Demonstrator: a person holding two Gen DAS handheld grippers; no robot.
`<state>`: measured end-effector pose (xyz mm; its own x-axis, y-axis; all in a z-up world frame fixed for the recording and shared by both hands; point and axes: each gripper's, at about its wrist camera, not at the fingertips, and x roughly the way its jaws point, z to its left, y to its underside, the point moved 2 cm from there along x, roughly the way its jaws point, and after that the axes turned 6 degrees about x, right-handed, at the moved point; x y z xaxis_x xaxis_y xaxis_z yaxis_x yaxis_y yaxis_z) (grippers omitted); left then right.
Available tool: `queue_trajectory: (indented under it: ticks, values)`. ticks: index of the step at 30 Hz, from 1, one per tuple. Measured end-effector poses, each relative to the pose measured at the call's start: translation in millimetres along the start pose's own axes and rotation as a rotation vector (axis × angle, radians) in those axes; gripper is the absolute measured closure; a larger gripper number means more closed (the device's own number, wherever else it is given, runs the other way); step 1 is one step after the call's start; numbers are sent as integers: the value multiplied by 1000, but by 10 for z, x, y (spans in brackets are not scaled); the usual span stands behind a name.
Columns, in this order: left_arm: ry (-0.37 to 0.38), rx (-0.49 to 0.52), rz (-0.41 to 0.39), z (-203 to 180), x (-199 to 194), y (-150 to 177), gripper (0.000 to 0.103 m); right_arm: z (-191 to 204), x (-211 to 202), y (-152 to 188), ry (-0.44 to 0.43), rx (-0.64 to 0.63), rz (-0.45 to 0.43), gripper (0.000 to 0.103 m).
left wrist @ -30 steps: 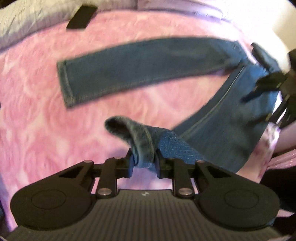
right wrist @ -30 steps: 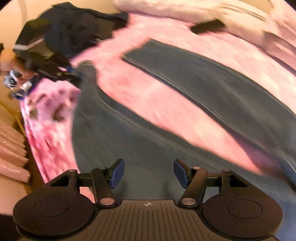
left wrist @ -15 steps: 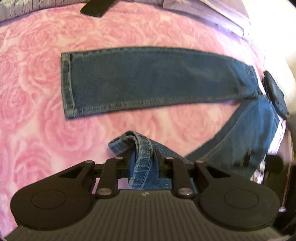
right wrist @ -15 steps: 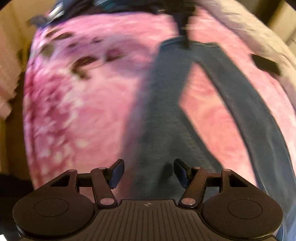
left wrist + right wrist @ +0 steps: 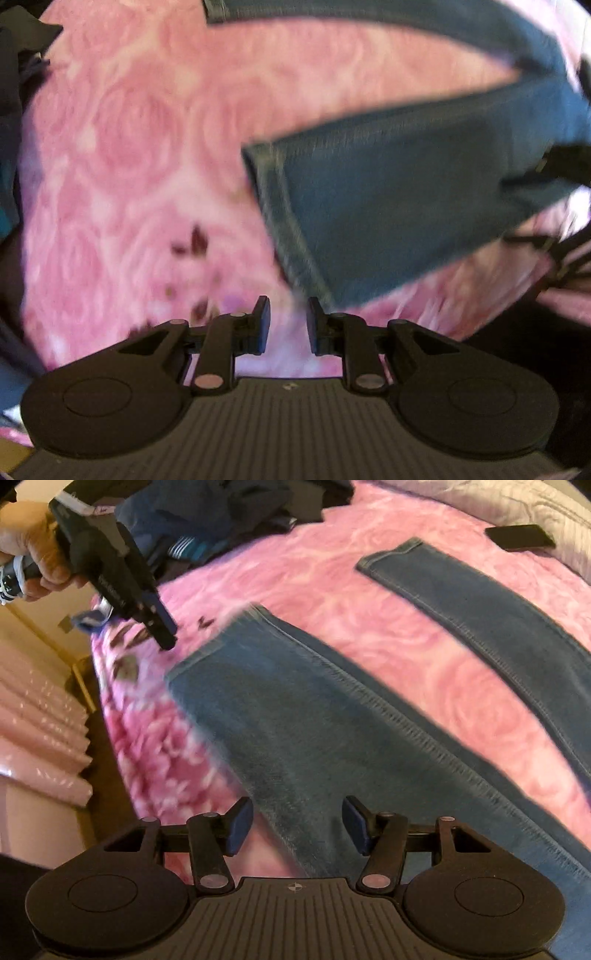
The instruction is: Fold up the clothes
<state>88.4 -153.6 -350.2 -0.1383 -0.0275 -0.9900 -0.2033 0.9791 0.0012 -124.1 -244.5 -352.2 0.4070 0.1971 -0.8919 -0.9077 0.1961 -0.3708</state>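
On the pink rose-patterned bedspread [image 5: 332, 602] the jeans [image 5: 332, 738] lie flat, both legs spread in a V. The near leg's long axis runs from under my right gripper [image 5: 293, 829] up and left to its hem, beside the left gripper [image 5: 284, 325]. I judge the left one nearer that hem, which sits just ahead and right of its fingers; the right hovers over mid-leg. Both grippers stand apart, holding nothing. The denim looks dark blue, heavy, with pale stitched seams, though motion blur softens it. Beyond lie a heap of dark clothes [image 5: 221, 517] and a small black object [image 5: 521, 537] near the far hem.
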Motion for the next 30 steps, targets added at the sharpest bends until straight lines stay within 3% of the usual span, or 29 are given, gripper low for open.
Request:
queue_trajectory:
  ticks: [4, 8, 13, 19, 22, 25, 30]
  values:
    - [-25, 29, -25, -126, -14, 8, 86, -37, -171, 176, 52, 50, -7, 46]
    - [-33, 98, -85, -396, -95, -300, 81, -438, -551, 471, 190, 236, -21, 45]
    - [-38, 285, -151, -1050, -170, -897, 74, -1218, -1281, 1181, 384, 599, -73, 45]
    - [-41, 504, -209, -2165, -163, -1545, 69, -2147, -2261, 2402, 564, 1066, -223, 42]
    - [-31, 540, -220, -2755, -113, -1780, 66, -2622, -2619, 2989, 577, 1263, -338, 23]
    - [-8, 569, -203, -3322, 4, -1934, 63, -3137, -2883, 3564, 553, 1441, -449, 23]
    - [0, 652, -128, -4203, 277, -2060, 61, -3888, -2932, 4299, 440, 1603, -587, 24]
